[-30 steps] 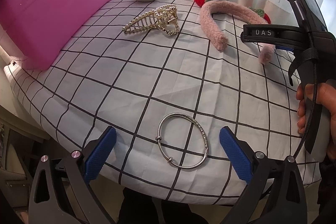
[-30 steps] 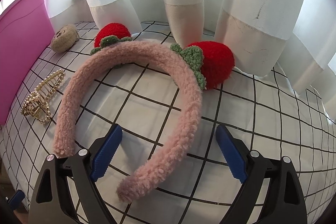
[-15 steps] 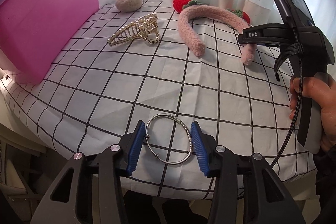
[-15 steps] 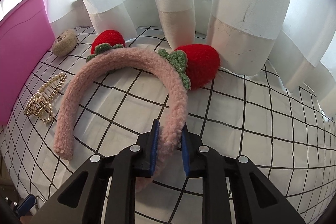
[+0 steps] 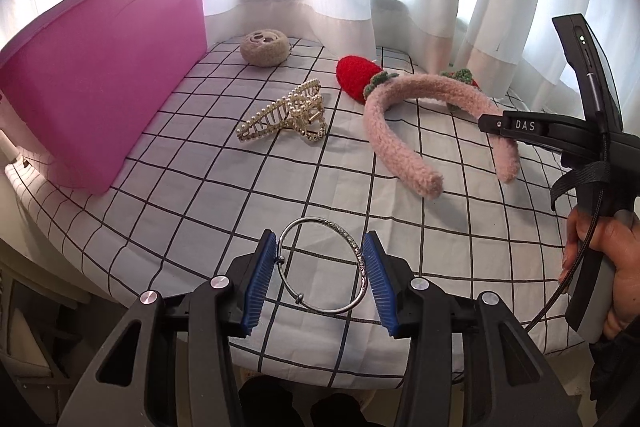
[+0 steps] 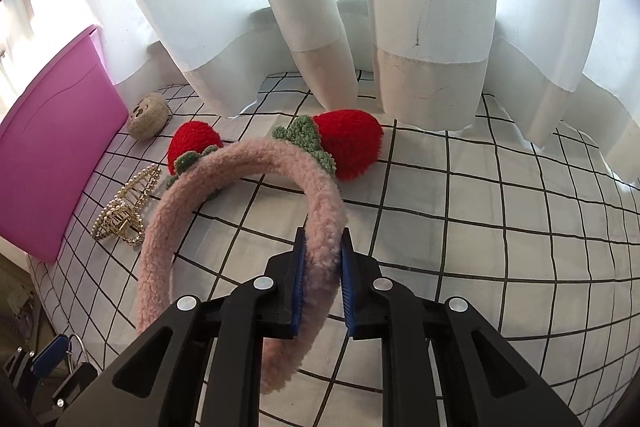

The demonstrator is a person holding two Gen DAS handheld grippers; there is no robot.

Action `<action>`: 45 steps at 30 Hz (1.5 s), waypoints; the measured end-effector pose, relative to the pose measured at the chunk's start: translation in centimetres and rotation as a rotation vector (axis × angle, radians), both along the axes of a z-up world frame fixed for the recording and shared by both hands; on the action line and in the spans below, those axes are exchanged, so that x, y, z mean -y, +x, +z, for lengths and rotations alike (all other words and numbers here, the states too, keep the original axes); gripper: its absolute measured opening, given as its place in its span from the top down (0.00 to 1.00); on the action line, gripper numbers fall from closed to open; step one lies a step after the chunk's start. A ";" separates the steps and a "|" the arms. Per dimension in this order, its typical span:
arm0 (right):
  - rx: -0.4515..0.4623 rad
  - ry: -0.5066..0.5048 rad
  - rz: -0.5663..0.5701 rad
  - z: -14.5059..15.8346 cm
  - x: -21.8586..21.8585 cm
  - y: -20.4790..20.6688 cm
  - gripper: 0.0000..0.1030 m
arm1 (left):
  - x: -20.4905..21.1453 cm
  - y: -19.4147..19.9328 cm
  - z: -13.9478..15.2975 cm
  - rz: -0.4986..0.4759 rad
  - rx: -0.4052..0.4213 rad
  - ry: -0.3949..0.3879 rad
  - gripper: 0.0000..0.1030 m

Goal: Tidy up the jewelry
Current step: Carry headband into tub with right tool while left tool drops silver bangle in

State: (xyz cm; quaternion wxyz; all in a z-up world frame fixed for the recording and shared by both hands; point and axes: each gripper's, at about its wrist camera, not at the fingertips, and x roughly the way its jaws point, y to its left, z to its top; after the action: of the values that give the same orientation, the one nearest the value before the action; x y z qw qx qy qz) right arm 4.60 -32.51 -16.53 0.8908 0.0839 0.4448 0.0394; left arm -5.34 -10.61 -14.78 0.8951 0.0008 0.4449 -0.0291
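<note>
Left wrist view first: your left gripper [image 5: 320,277] has its blue pads [image 5: 260,281] pressed on both sides of the silver bangle [image 5: 322,267], so the jaws stand partly closed around the ring and hold it above the near edge of the checked tablecloth [image 5: 200,195]. On the left side of the cloth stands the pink bin [image 5: 100,87], and near its far corner lies a round beige plush [image 5: 265,47]. The pearl hair claw [image 5: 286,115] lies in the middle of the cloth, between the bin and the pink headband [image 5: 400,131]. At the right edge you see your right hand [image 5: 600,267] around the handle of the other tool, and one arm of the headband goes behind that tool's nose. Right wrist view: your right gripper [image 6: 322,287] is closed tight on one arm of the fluffy headband [image 6: 256,163], and the fluff is squeezed between the two blue pads [image 6: 298,291]. The gripped arm looks raised from the cloth; whether the far side with the red strawberry ears [image 6: 348,143] touches the cloth, I cannot tell. The hair claw [image 6: 124,209] lies to the left of the headband, near the bin [image 6: 52,163]. White curtains [image 6: 420,7] hang behind the table.
</note>
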 end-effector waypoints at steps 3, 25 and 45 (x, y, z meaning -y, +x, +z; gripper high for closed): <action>0.005 0.021 -0.008 1.1 0.6 -0.8 0.86 | -0.7 0.2 1.2 0.008 0.018 0.002 0.57; 0.088 -0.001 -0.041 10.2 -0.5 -3.9 0.86 | -4.6 1.9 11.7 -0.018 0.186 -0.024 0.57; 0.323 -0.007 0.103 21.7 -10.6 -2.1 0.86 | -16.9 3.4 19.7 0.147 0.355 -0.049 0.57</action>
State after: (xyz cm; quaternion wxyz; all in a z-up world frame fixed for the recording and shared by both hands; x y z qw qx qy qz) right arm 2.45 -21.87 5.17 0.9478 0.0505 0.2996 0.0965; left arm -1.92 6.26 4.93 0.9589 -0.0482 0.2782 0.0263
